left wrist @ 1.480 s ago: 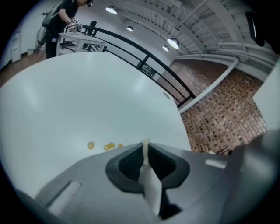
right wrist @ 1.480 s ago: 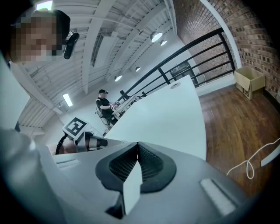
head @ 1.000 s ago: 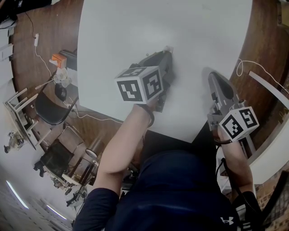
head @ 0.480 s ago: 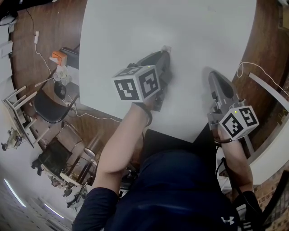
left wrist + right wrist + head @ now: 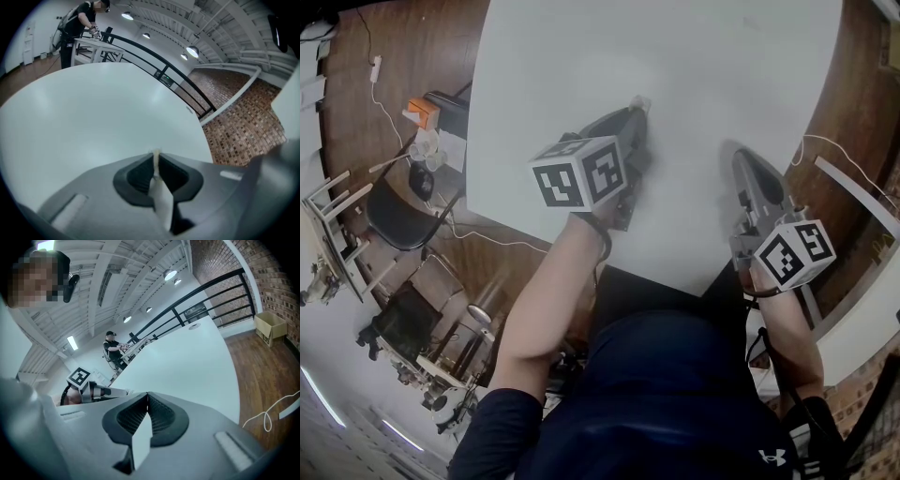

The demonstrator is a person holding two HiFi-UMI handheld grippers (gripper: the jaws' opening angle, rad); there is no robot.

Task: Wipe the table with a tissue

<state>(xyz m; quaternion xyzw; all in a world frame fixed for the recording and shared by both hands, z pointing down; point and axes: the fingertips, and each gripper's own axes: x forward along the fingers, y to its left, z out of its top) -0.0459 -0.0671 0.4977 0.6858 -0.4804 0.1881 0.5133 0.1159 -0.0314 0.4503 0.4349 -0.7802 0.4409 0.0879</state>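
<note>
The white round table [image 5: 703, 66] fills the upper head view. My left gripper [image 5: 637, 111] is low over its near middle, shut on a thin bit of white tissue [image 5: 642, 100] that pokes out at the tips. In the left gripper view the tissue [image 5: 155, 153] shows as a narrow sliver between the closed jaws of the left gripper [image 5: 155, 161], over the table [image 5: 84, 108]. My right gripper [image 5: 742, 157] is near the table's front right edge, shut with nothing seen in it. In the right gripper view the right gripper [image 5: 146, 399] faces across the table [image 5: 197, 362] toward the left gripper's marker cube [image 5: 79, 377].
A black chair [image 5: 403, 225], an orange item [image 5: 417, 112] and cables lie on the wooden floor left of the table. A white cable [image 5: 825, 145] loops on the floor at the right. A cardboard box [image 5: 269, 326] stands by the brick wall. A person [image 5: 84, 23] works far off.
My left gripper, with the tissue, has slid a little to the left across the table. The right gripper has stayed about where it was.
</note>
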